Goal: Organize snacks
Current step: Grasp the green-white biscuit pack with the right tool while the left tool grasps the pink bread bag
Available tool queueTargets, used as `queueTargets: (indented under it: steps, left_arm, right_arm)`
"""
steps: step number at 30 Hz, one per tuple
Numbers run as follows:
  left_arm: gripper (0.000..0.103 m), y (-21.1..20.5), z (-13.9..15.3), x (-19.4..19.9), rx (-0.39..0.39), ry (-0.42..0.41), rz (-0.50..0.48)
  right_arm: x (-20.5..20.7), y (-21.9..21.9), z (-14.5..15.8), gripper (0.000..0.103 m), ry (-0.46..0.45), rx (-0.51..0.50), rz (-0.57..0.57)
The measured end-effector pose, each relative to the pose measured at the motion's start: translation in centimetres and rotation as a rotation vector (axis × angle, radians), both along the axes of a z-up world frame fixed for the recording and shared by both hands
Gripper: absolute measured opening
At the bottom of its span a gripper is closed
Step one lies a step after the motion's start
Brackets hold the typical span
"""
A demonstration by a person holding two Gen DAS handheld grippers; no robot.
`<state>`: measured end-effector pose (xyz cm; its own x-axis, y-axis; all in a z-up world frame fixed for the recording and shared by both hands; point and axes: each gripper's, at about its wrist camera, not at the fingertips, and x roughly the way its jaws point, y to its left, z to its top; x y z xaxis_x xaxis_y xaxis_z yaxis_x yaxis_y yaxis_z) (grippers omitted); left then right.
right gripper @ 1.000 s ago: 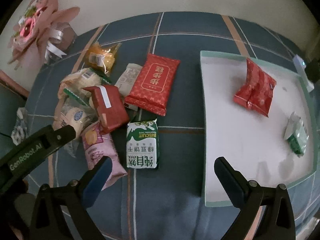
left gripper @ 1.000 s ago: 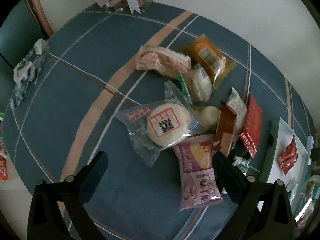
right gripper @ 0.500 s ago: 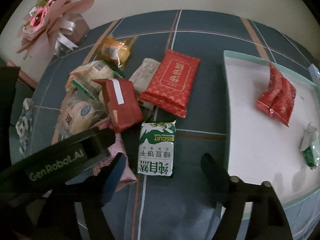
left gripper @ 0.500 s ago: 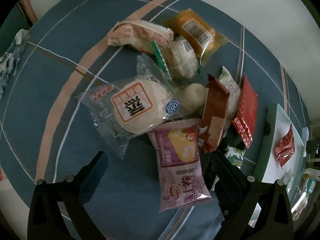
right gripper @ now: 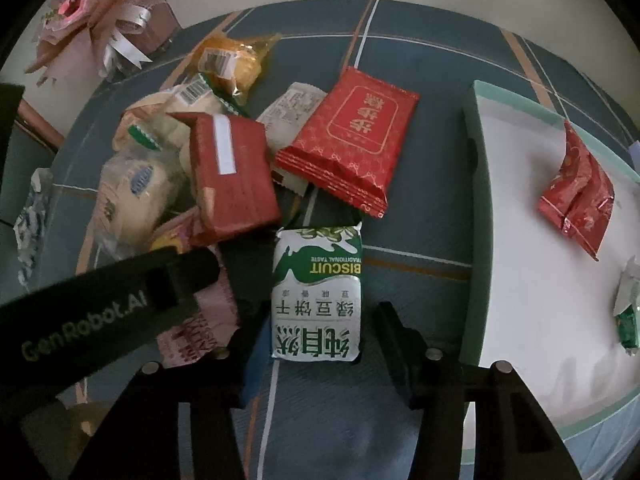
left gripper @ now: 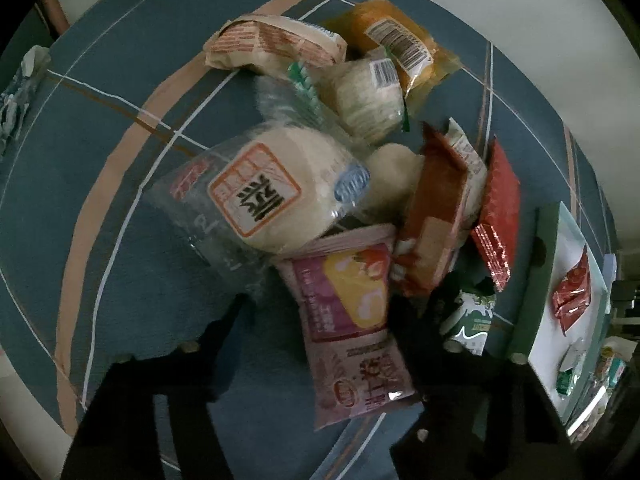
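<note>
A heap of snack packets lies on the blue cloth. My left gripper (left gripper: pixel 320 312) is open, low over the heap, its jaws on either side of a pink packet (left gripper: pixel 352 320). A round white bun packet (left gripper: pixel 260 188) lies just beyond. My right gripper (right gripper: pixel 316 324) is open, its jaws on either side of a green-and-white biscuit packet (right gripper: pixel 316 292). The left gripper's body (right gripper: pixel 100 312) reaches in beside it. A white tray (right gripper: pixel 476 128) at the right holds a red packet (right gripper: pixel 576 196) and a small green one (right gripper: pixel 626 312).
Other packets in the heap: a flat red one (right gripper: pixel 352 136), a dark red one (right gripper: pixel 228 172), an orange one (left gripper: pixel 396 40), a pale ribbed one (left gripper: pixel 368 96). A pink bouquet (right gripper: pixel 100 20) stands at the far left. A crumpled wrapper (left gripper: pixel 20 84) lies at the table's left edge.
Both grippers have dropped and moved forward onto the heap. The left now straddles the pink packet, the right the biscuit packet. The right jaws have narrowed.
</note>
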<state>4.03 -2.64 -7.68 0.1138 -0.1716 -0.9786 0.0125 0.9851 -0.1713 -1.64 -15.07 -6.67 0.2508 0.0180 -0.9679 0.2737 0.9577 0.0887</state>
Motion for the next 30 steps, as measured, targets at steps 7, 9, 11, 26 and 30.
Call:
queueTargets:
  steps: [7,9,11,26,30]
  left_arm:
    - [0.045,-0.9,-0.9,-0.4,0.008,0.006,-0.023]
    - [0.044,-1.0,-0.8,-0.5,0.010,0.004,-0.024]
    - [0.041,-1.2,-0.5,-0.4,0.005,0.003,-0.016]
    - [0.039,-0.2,4.5,0.1,-0.059,-0.099,0.011]
    - [0.039,0.3,6.0,0.0,-0.083,-0.135,0.023]
  right_arm:
    - [-0.1,0.8,-0.3,0.053,-0.004,-0.044,0.019]
    - [-0.1,1.2,-0.3,0.049,-0.005,-0.058,0.020]
    - [-0.2,1.2,-0.2,0.045,-0.002,-0.063,0.019]
    - [0.1,0.1,1.4,0.043,-0.037,-0.016,-0.009]
    - [0.1,-0.5,3.0,0.042,-0.071,-0.002,-0.019]
